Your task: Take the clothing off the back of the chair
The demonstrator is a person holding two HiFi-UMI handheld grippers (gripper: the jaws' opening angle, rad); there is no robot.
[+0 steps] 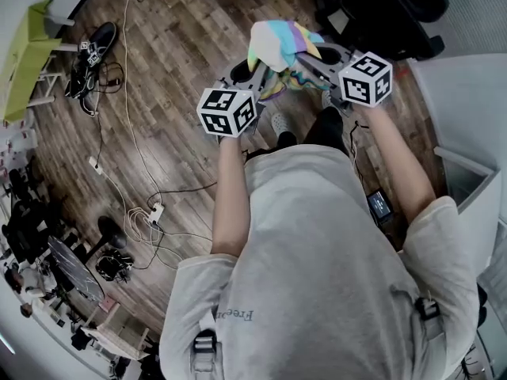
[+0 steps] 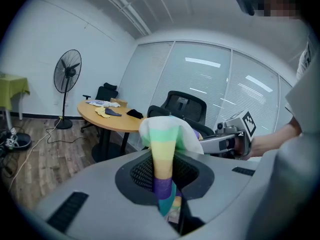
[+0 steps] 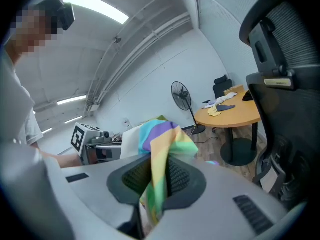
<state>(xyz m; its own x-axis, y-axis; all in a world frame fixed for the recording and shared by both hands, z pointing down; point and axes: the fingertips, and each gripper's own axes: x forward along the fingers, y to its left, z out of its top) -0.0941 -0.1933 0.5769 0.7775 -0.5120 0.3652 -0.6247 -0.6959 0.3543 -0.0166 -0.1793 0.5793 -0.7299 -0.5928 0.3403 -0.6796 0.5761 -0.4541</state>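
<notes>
A rainbow-striped garment (image 1: 279, 46) hangs bunched in the air between both grippers, clear of the black mesh chair (image 3: 286, 79) that stands close on the right of the right gripper view. My left gripper (image 1: 250, 76) is shut on one side of the striped cloth (image 2: 164, 169), which runs down into its jaws. My right gripper (image 1: 307, 60) is shut on the other side, where the cloth (image 3: 159, 156) drapes over and between its jaws. Each gripper sees the other across the garment: the right gripper (image 2: 231, 140) and the left gripper (image 3: 95, 146).
A round wooden table (image 2: 107, 118) with small cloths, a standing fan (image 2: 67, 76) and black office chairs (image 2: 184, 107) lie ahead. On the wood floor are cables with a power strip (image 1: 154, 212), shoes (image 1: 93, 54) and a green table (image 1: 28, 54). A white desk (image 1: 467, 109) is at right.
</notes>
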